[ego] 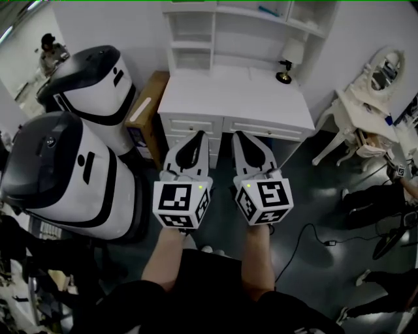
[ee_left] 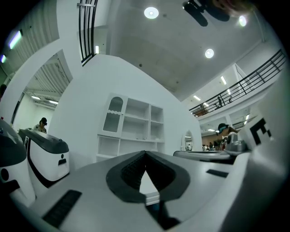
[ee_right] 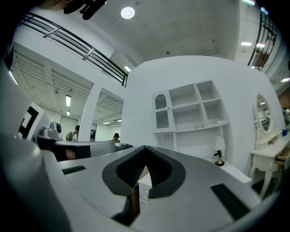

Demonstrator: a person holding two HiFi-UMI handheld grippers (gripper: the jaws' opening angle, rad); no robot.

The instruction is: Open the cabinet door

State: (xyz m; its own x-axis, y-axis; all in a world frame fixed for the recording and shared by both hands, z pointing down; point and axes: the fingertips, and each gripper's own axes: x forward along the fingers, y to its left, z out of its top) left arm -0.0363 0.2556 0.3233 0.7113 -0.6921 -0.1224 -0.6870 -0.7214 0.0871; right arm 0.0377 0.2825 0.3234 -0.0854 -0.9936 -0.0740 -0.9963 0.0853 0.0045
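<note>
Left gripper (ego: 200, 134) and right gripper (ego: 239, 135), jaws closed on nothing, are hovering before the white desk (ego: 215, 98). The cabinet door (ee_left: 113, 115) is sitting above that desk, well apart from both.

We record two large white-and-black machines at the left, standing close together: the near machine (ego: 65, 176) and the far machine (ego: 91, 81). A cardboard box (ego: 147, 107) stands just beside the far machine, on its right. We note a small lamp (ego: 287, 62) with a white shade and a brass-coloured base. At the right stands a white vanity (ego: 356, 107) with curved legs and an oval mirror (ego: 384, 68). A dark cable (ego: 292, 251) lies loose on the glossy dark floor (ego: 313, 189). One person (ego: 51, 51) is at the top left, beyond the machines. Another person's legs (ego: 372, 196) show at the right edge. Overhead, the left gripper view shows a round ceiling light (ee_left: 151, 12) and a balcony railing (ee_left: 253, 79).
</note>
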